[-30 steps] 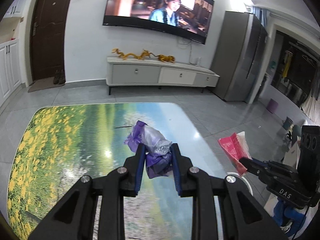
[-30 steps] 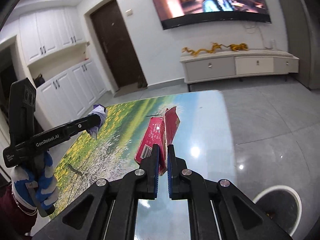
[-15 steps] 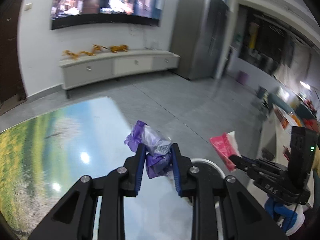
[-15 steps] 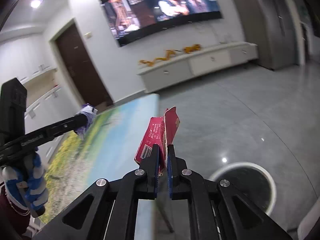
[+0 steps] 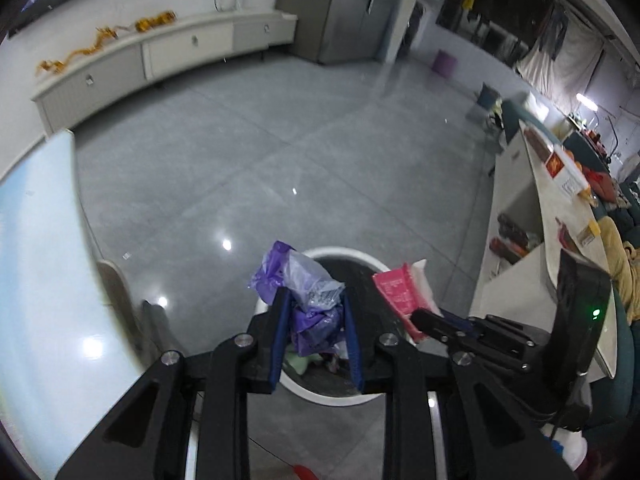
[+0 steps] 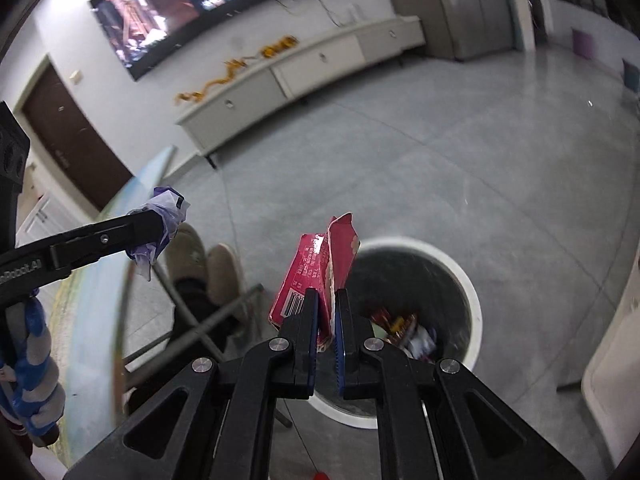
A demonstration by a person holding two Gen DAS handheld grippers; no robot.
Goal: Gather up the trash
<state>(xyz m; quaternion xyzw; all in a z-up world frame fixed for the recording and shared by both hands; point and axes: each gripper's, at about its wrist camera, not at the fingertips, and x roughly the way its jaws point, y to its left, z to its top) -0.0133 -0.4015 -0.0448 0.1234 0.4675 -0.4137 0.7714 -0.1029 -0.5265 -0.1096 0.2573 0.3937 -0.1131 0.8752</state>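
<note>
- the left tongs (image 5: 316, 312) are clamped on a crumpled purple plastic bag (image 5: 308, 300), its blue-lined fingers (image 5: 280, 328) pressing the wad from both sides, with clear film bunched at the top of it.
- in the right wrist view the left tongs (image 6: 160, 228) reach in from the left edge, and the purple plastic bag (image 6: 164, 216) shows at their tip, hanging over the edge of the worktop (image 6: 92, 312).
- the right tongs (image 6: 326, 320) are nearly closed, pinching a flattened red snack packet (image 6: 316, 276) by its lower end; the packet stands upright with its barcode facing the camera and its torn top spread open.
- in the left wrist view the right tongs (image 5: 424, 318) come in from the right, and the red snack packet (image 5: 400, 292) is held over the far rim of the bin.
- a round white-rimmed trash bin (image 6: 468, 280) stands on the grey tiled floor (image 6: 440, 160) just beside the worktop; wrappers lie inside it.
- from the left wrist view the trash bin (image 5: 344, 252) sits directly below the bag, with pale scraps visible at its bottom.
- both pieces of trash are in the air, touching neither the bin nor the worktop (image 5: 36, 280).
- a long white tv cabinet (image 6: 320, 64) runs along the far wall under the television (image 6: 208, 4).
</note>
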